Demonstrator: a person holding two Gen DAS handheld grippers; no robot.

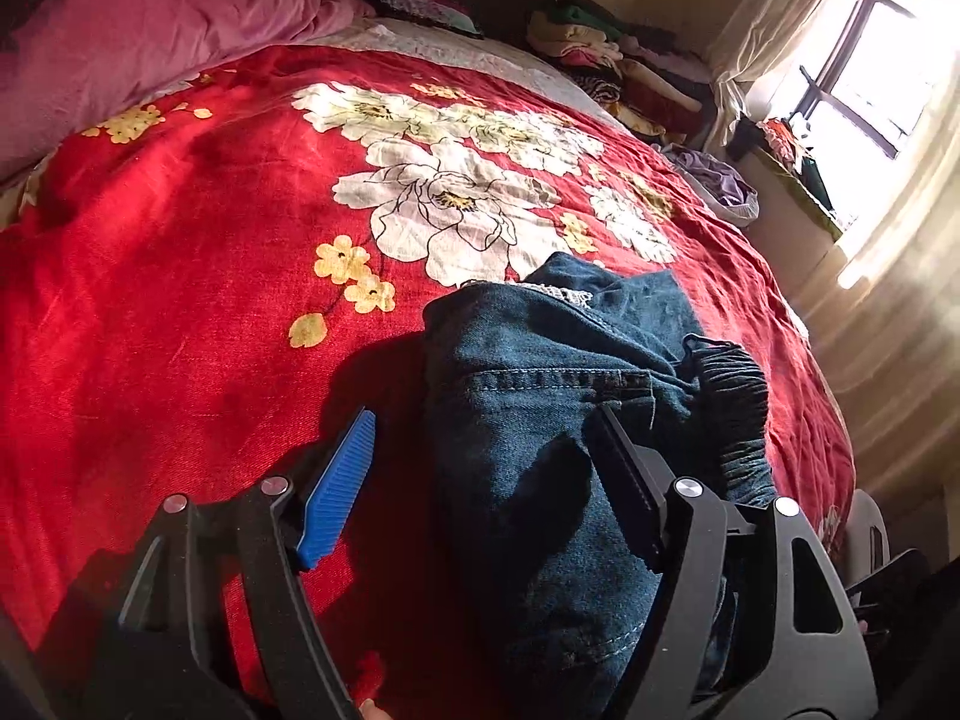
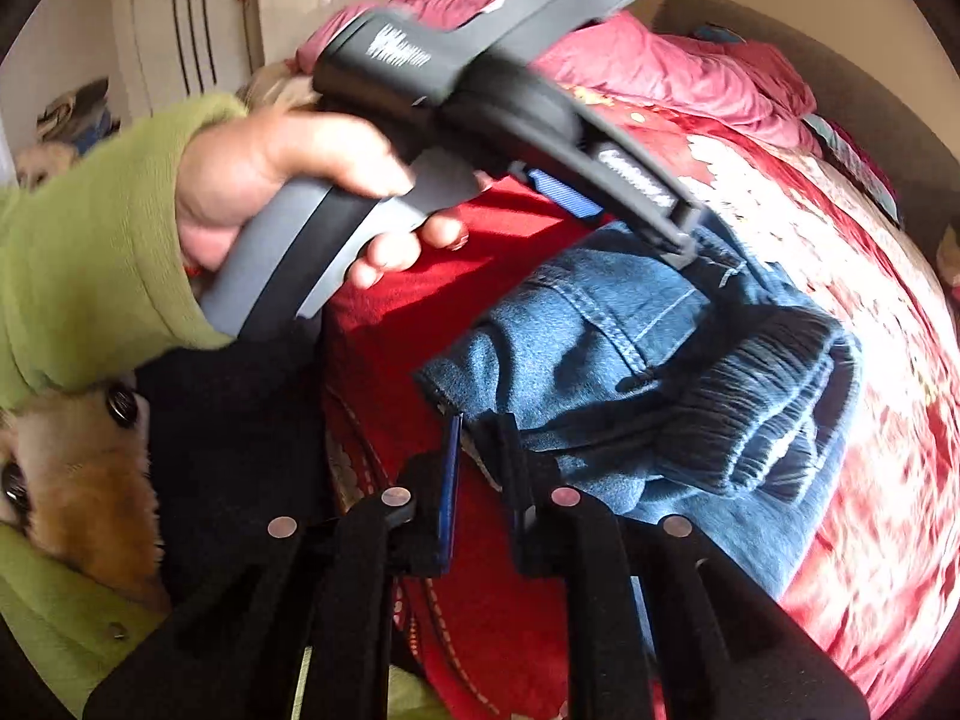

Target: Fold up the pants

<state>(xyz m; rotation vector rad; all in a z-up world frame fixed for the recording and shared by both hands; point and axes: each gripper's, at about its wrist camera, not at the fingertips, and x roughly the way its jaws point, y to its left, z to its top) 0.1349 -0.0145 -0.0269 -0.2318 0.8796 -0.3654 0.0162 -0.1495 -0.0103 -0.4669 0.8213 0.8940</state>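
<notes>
Dark blue jeans (image 1: 528, 420) lie bunched on the red flowered bedspread (image 1: 198, 276), their ribbed cuff (image 1: 735, 396) on the right. My left gripper (image 1: 486, 420) is open and straddles the jeans. Its blue pad (image 1: 339, 480) stands clear of the cloth on the left, while the other finger rests on the denim. In the right wrist view a hand in a green sleeve (image 2: 90, 240) holds that left gripper (image 2: 624, 222) above the jeans (image 2: 600, 324). My right gripper (image 2: 480, 426) is shut on the near edge of the jeans, pinching a thin fold.
A pink quilt (image 1: 150, 30) lies bunched at the head of the bed. Piled clothes (image 1: 600, 54) sit at the far corner, near a bright window (image 1: 864, 66). A fur-trimmed green garment (image 2: 72, 468) on the person fills the lower left of the right wrist view.
</notes>
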